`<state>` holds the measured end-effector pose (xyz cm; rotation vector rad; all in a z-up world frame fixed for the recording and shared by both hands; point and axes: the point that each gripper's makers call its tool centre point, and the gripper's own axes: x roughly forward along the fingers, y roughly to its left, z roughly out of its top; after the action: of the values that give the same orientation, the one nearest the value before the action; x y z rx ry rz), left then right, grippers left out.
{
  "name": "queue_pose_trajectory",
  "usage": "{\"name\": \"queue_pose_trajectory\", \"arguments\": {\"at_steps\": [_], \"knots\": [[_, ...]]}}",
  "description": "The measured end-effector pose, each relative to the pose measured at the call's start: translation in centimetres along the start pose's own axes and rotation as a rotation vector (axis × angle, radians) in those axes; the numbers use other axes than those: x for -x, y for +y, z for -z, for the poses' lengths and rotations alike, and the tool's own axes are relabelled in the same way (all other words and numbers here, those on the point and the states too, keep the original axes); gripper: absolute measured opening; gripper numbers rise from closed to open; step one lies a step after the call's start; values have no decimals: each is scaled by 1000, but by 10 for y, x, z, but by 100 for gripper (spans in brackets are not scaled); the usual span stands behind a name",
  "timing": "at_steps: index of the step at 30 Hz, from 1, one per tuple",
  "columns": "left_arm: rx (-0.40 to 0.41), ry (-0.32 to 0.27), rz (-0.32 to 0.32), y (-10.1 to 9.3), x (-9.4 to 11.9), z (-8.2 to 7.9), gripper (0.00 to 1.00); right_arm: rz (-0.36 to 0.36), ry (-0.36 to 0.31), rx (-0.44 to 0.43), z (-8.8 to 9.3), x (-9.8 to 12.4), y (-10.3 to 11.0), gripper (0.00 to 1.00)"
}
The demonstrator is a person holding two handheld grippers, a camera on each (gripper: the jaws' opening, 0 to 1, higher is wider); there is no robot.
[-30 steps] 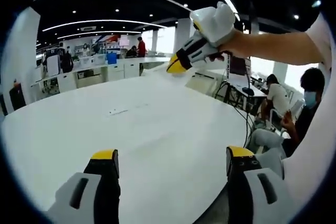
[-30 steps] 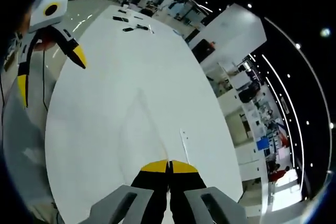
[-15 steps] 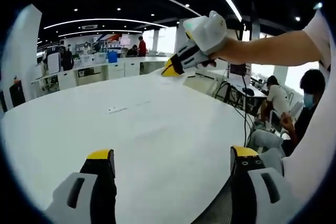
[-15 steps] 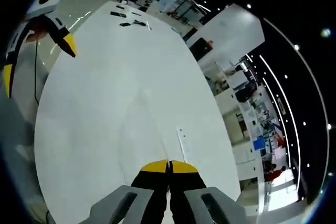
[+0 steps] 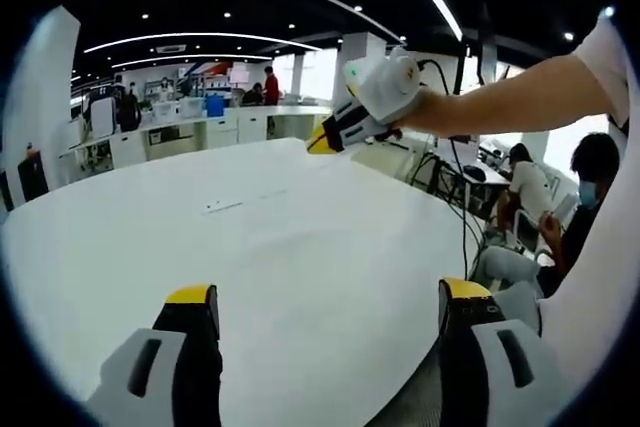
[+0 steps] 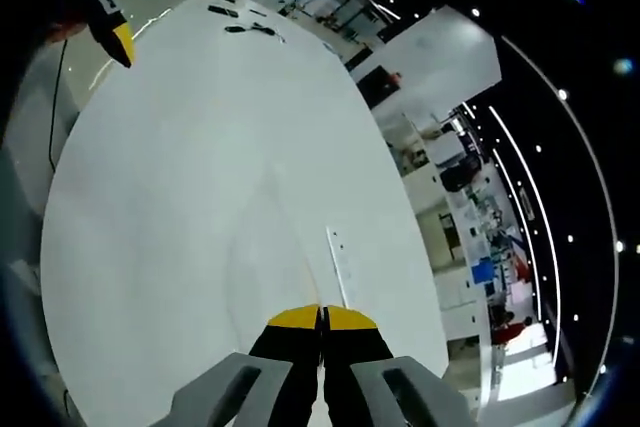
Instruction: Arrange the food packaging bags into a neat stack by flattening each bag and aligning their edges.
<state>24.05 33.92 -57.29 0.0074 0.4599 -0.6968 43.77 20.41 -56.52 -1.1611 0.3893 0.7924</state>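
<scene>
In the left gripper view, your left tool (image 5: 325, 307) stands released over the white table (image 5: 250, 247); your right tool (image 5: 322, 139) hangs ahead, clenched. In the right gripper view, its shut jaws point at a faint transparent bag (image 6: 275, 232) lying lengthwise straight ahead, nearer this tool.

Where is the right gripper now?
In the left gripper view, the right gripper is held up at upper centre-right, above the white table's far edge, jaws together.

Right gripper (image 5: 322, 137) hangs over the table's (image 5: 300, 237) far side, left gripper (image 5: 325, 312) nearer.
</scene>
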Motion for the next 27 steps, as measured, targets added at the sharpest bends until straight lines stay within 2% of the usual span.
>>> {"name": "queue_pose_trajectory", "arguments": {"at_steps": [6, 10, 15, 23, 27], "knots": [[3, 7, -2, 2, -2, 2, 89, 70, -5, 24, 6, -6, -9, 0], [3, 8, -3, 1, -3, 1, 89, 99, -11, 46, 5, -10, -8, 0], [4, 9, -9, 5, -4, 1, 88, 78, -20, 79, 1, -21, 13, 0], [6, 17, -7, 5, -5, 3, 88, 19, -39, 70, -3, -32, 49, 0], [9, 20, -6, 5, -6, 5, 87, 3, -47, 72, -5, -33, 60, 0]]}}
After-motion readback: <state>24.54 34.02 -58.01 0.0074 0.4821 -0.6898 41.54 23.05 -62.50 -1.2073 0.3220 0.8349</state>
